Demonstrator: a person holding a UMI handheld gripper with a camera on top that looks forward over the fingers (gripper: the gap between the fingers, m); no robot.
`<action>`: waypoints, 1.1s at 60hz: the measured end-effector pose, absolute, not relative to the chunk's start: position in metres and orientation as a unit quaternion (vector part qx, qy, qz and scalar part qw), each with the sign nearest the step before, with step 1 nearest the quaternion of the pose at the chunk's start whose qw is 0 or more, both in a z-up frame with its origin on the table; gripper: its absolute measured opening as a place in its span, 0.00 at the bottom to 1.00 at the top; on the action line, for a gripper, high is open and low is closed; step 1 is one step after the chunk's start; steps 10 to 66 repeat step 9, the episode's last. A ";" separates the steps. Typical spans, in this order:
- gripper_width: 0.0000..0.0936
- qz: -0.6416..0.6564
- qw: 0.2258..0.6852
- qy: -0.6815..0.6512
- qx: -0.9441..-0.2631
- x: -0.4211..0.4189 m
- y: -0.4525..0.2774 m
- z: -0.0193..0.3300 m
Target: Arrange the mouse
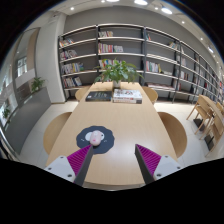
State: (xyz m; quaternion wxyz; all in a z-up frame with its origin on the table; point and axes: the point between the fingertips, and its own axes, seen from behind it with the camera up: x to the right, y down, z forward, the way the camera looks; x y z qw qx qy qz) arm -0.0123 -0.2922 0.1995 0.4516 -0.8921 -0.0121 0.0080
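A light-coloured mouse (pixel 95 137) lies on a small dark round mouse mat (pixel 95 136) on the pale wooden table (pixel 125 125). It sits just ahead of my left finger (pixel 79 160), a little beyond its tip. My gripper (pixel 113 158) is open and empty, its magenta pads spread wide apart above the table's near part. The right finger (pixel 148 158) has only bare table ahead of it.
At the table's far end stand a potted plant (pixel 117 71), a dark box (pixel 98 96) and a stack of books (pixel 127 96). Chairs (pixel 175 130) flank the table on both sides. Tall bookshelves (pixel 120 48) line the back wall.
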 end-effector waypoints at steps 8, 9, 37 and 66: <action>0.91 0.013 0.461 -0.012 -0.887 -0.016 -0.292 0.207; 0.91 0.013 0.461 -0.011 -0.887 -0.016 -0.291 0.208; 0.91 0.013 0.461 -0.011 -0.887 -0.016 -0.291 0.208; 0.91 0.013 0.461 -0.011 -0.887 -0.016 -0.291 0.208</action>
